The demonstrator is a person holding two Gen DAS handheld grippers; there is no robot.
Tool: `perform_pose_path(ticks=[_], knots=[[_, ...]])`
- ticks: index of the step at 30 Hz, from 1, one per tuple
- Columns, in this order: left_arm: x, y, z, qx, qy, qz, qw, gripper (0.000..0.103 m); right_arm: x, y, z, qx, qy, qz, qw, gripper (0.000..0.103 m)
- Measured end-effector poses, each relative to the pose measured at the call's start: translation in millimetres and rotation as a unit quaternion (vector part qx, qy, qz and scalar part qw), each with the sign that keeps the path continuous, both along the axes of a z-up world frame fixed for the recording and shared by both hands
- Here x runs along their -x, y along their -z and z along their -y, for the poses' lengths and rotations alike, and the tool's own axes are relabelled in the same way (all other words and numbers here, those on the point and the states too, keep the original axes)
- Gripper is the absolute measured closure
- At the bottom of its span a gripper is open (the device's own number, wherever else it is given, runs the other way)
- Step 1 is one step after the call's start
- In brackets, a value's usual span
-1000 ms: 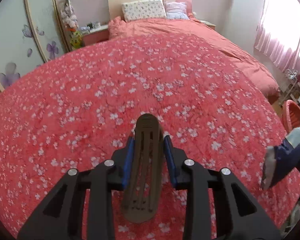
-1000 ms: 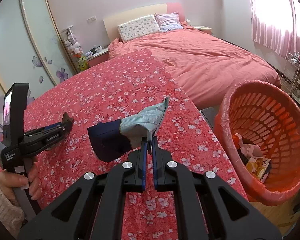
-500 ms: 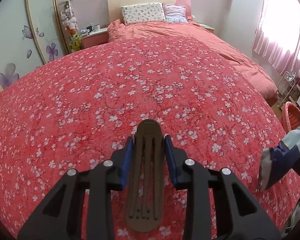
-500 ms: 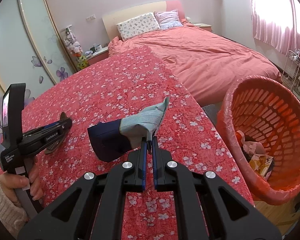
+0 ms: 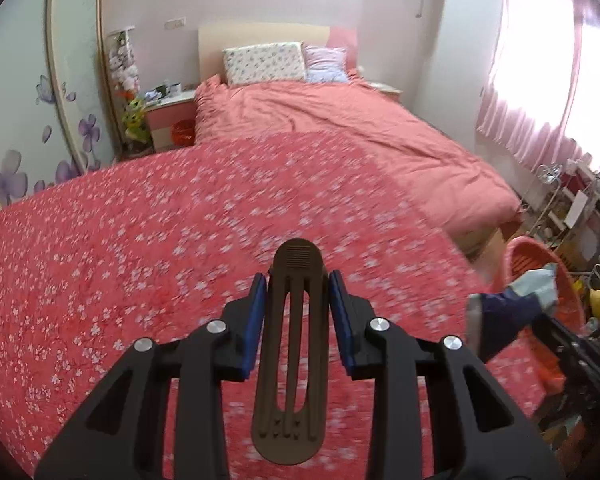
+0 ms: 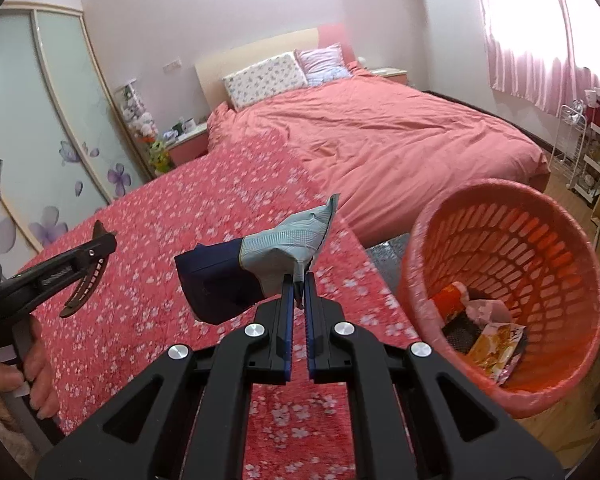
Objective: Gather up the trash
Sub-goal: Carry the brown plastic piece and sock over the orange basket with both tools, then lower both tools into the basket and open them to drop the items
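Brown plastic, slotted and tongue-shaped, the hair clip [image 5: 294, 344] sits lengthwise between the pads of the left claw [image 5: 297, 312], which is partly closed and gripping it by its long edges. It looks light and stiff, probably a little springy; held by the sides like this it may pivot or slip, so a grip nearer its middle seems safest.

The right claw [image 6: 296, 296] is pinched nearly shut on a corner of a crumpled wrapper [image 6: 256, 264], dark blue at one end and pale grey-blue at the other. I judge it very light, soft and crinkly; it hangs out at 10 o'clock from the pads, clear of the cloth. A foil edge like that could slide free, so the pinch needs to stay firm.

Both pieces are held up over the surface [image 6: 172, 240], which is draped in a red cloth with small white flowers. The orange mesh basket [image 6: 548, 236] stands off the surface's right edge, at 3 o'clock from the right claw, already holding a few packets. Its mouth is wide and open, with free air between the wrapper and the rim. The surface's edge lies between the two. The bed [image 6: 400, 136] lies beyond at 12 o'clock, well apart.
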State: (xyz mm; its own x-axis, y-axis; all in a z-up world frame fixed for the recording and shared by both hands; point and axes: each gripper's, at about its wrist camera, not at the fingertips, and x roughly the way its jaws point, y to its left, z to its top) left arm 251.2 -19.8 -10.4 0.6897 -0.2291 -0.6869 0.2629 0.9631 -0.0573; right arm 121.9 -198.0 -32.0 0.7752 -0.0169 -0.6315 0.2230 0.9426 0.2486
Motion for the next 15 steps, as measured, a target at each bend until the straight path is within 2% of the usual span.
perform_pose_path(ticks=[5,15], knots=[[12.0,-20.8,24.7,0.017,0.023,0.012,0.9995,0.071,10.4,-7.4,13.8,0.002,0.02,0.012,1.0,0.098],[35.8,-37.4,87.4,0.045,0.08,0.023,0.9955,0.071,35.7,-12.6,53.9,0.01,0.075,0.023,0.997,0.098]])
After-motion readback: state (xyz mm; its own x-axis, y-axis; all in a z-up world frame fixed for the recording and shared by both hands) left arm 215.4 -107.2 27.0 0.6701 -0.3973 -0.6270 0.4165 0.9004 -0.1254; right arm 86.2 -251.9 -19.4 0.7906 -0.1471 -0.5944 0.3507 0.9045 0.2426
